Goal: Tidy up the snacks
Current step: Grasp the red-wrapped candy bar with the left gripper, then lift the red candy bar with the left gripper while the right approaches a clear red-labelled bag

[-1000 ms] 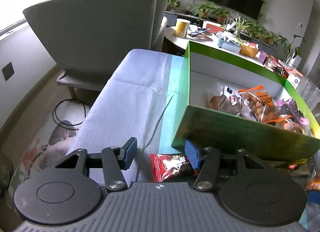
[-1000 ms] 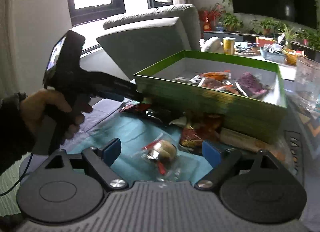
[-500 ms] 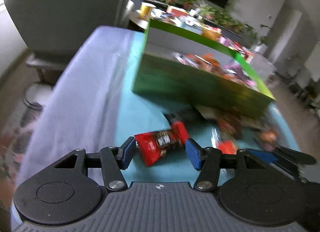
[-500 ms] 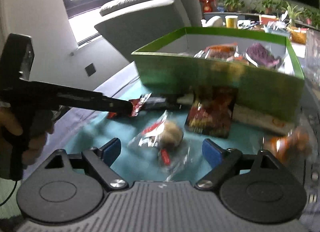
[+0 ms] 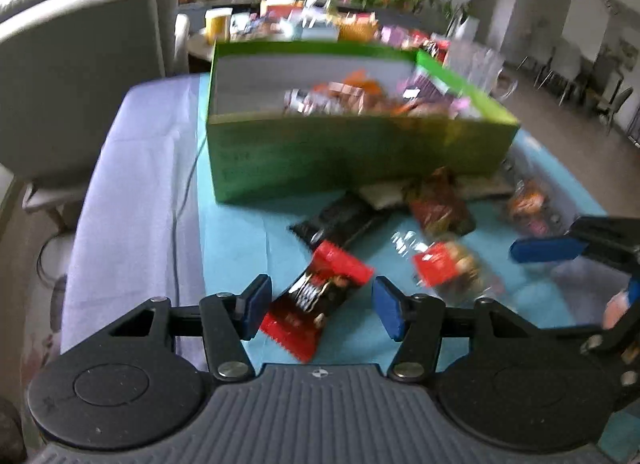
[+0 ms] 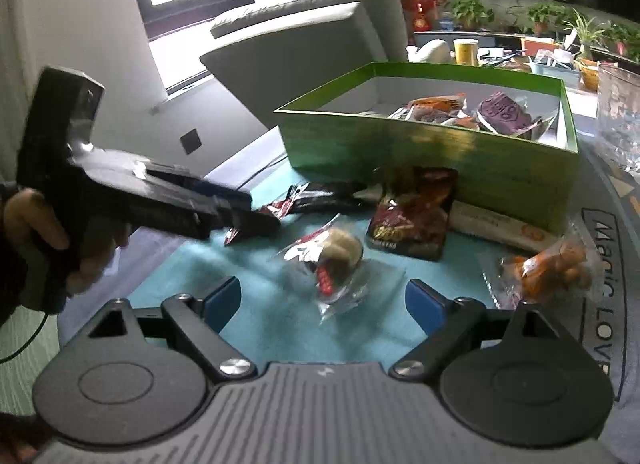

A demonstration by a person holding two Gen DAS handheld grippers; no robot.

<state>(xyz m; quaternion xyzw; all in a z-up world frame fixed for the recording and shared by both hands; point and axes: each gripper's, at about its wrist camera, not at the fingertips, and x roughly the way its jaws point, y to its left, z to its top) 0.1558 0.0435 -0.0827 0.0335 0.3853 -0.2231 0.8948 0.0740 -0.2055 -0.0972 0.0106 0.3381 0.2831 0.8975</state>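
On the teal cloth (image 5: 240,232), both grippers, left (image 5: 320,306) and right (image 6: 323,306), gape wide, level, holding nothing.

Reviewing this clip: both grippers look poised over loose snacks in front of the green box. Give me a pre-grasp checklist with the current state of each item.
1. Left gripper open: ok.
2. Red snack packet between the left fingers: ok, lying tilted on the teal cloth.
3. Right gripper open: ok.
4. Clear-wrapped snack centred ahead of the right gripper: ok, not yet between the fingers.
5. Green box has free room: ok, its left part is bare.
6. Contact between left fingers and packet: cannot tell, image blurred.
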